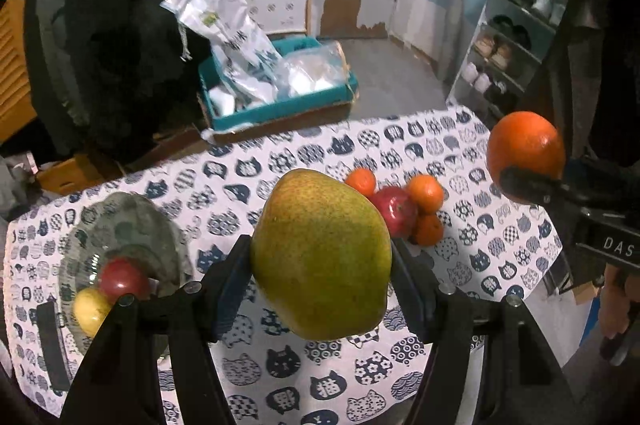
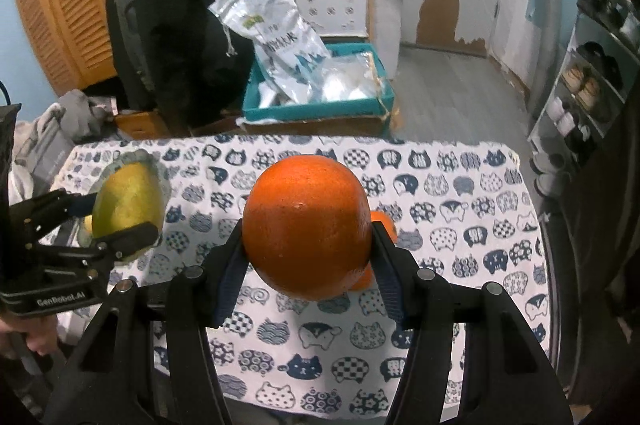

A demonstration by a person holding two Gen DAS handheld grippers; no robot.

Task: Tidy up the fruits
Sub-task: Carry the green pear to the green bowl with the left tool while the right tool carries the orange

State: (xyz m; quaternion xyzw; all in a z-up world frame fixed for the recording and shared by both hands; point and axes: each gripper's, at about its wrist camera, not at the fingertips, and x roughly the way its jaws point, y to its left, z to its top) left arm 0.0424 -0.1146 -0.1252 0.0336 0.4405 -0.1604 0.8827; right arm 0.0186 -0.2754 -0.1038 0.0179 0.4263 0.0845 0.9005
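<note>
Here the left tongs [image 1: 320, 257] pinch a big green-yellow pear [image 1: 322, 255] between both pads and hold it in the air above the counter [image 1: 280, 377], which has a cloth with cat faces. The right tongs [image 2: 308, 237] pinch a large orange [image 2: 306, 227] in the same way, also off the cloth. On the left side of the counter stands a glass bowl [image 1: 132, 221]; inside it are a red apple [image 1: 122, 277] and a yellow fruit [image 1: 90, 309], touching each other. Near the middle of the counter lies a small heap: a red apple [image 1: 394, 211] with three small oranges [image 1: 426, 191] around it. Behind the counter a teal box [image 1: 280, 105] holds plastic bags [image 1: 240, 41].
</note>
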